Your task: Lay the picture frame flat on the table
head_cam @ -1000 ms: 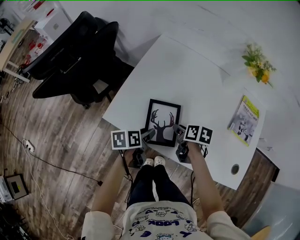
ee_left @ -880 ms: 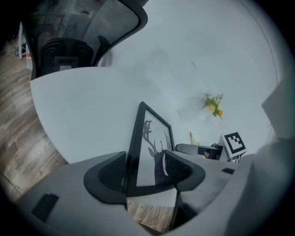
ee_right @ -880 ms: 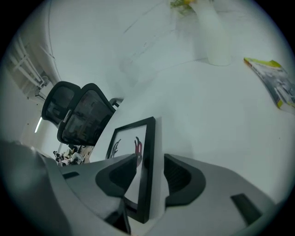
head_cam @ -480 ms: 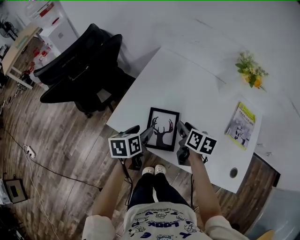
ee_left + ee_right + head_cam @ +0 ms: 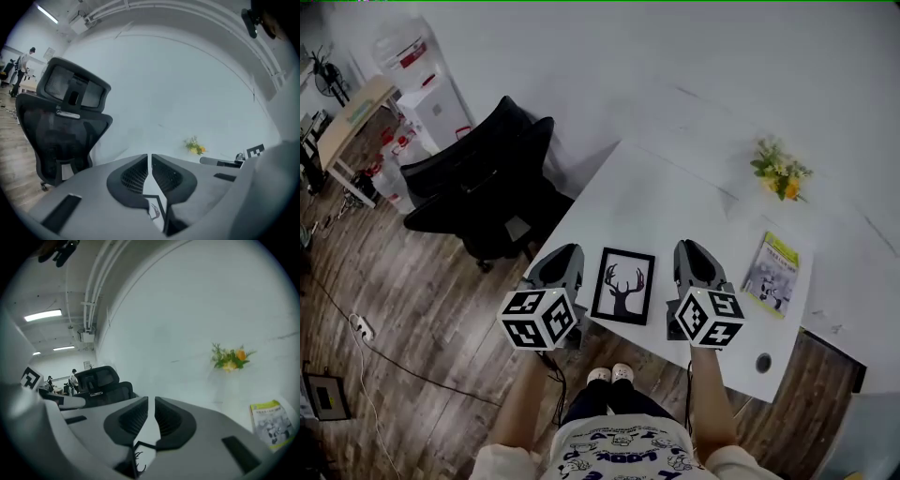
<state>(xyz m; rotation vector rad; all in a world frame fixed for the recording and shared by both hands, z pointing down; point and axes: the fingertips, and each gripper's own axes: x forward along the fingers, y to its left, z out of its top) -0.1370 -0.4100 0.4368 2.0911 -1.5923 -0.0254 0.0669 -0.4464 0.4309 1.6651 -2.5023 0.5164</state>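
While picture frame (image 5: 622,286) lies flat on table (image 5: 675,197), booklet (image 5: 772,274) print unreadable

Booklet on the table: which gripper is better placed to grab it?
Probably right. The right gripper hangs next to the booklet; the left gripper is beyond the picture frame. Both sets of fingers just closed, empty.

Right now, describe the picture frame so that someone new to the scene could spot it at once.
Find the white table beside the black office chair. The picture frame lies flat near the table's front edge. It alone has a black border around a dark antlered deer on white, unlike the yellow-green booklet to its right.
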